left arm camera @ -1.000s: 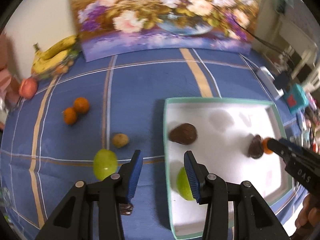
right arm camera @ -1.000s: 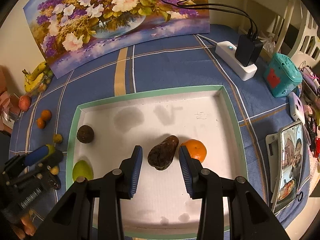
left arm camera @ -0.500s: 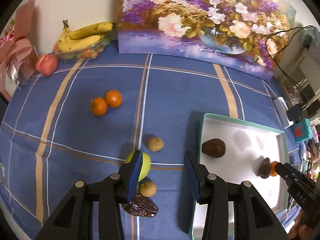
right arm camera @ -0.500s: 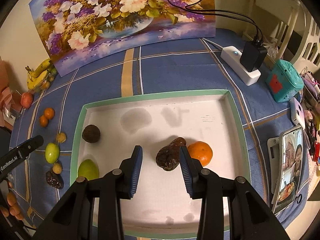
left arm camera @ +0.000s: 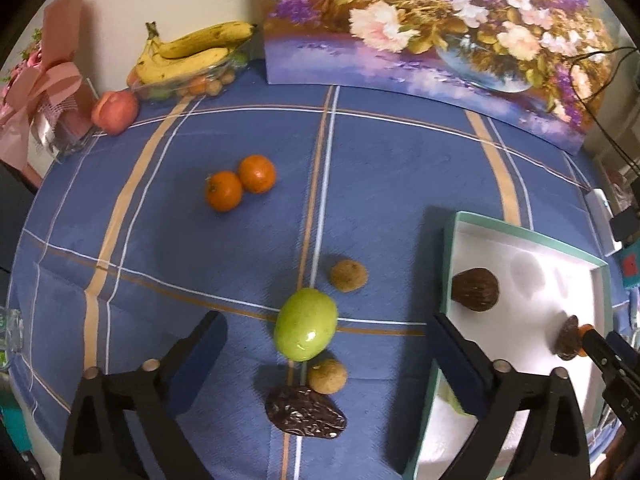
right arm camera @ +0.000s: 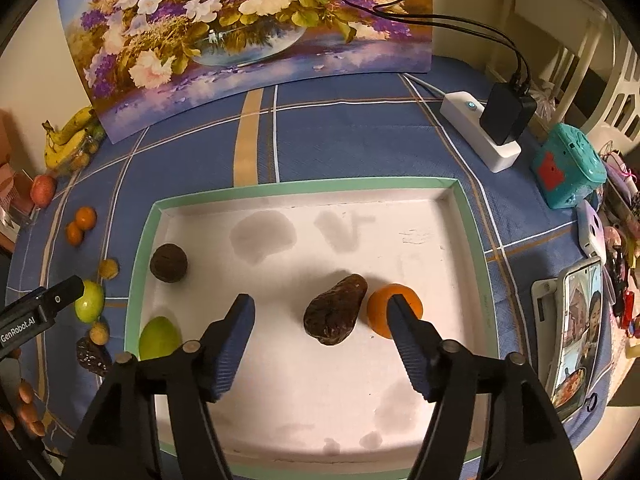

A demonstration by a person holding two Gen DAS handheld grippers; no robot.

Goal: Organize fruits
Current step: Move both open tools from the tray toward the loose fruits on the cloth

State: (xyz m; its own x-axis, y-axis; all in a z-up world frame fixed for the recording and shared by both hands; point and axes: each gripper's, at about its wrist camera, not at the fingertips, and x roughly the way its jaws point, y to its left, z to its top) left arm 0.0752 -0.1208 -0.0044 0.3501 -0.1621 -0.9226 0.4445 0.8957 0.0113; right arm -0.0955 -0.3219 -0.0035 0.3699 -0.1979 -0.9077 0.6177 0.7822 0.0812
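Green and glossy, the lime [left arm camera: 306,325] lies on the blue desk cloth [left arm camera: 200,260] between the spread fingers of the left tool [left arm camera: 328,354], which hovers above it wide open and holding nothing. Touching the lime's near side is a small tan fruit [left arm camera: 327,376], with a wrinkled date [left arm camera: 306,412] just beside that, and a second tan fruit [left arm camera: 349,275] sits a little beyond the lime. Further out on the cloth two oranges [left arm camera: 240,183] touch each other, well apart from the rest. To the right stands the tray [right arm camera: 344,186], white inside with a green rim. It already holds a dark round fruit [right arm camera: 168,262] near its left wall, a second lime [right arm camera: 158,338] in the near left corner, and a dark pear-shaped fruit [right arm camera: 335,315] just beside an orange [right arm camera: 394,310] toward the middle. The right tool [right arm camera: 320,310] hangs over those last two, its jaws also wide and empty, the pear-shaped fruit lying between its fingers. By this count four fruits are in the tray and six loose ones are left on the cloth, so the sorting looks a bit under halfway. The lime under the left tool seems the likely next pick. At the far edge a bowl of bananas [left arm camera: 188,58] and a peach [left arm camera: 115,112] sit by a flower painting [left arm camera: 440,32]; whether they belong to the job I cannot tell.
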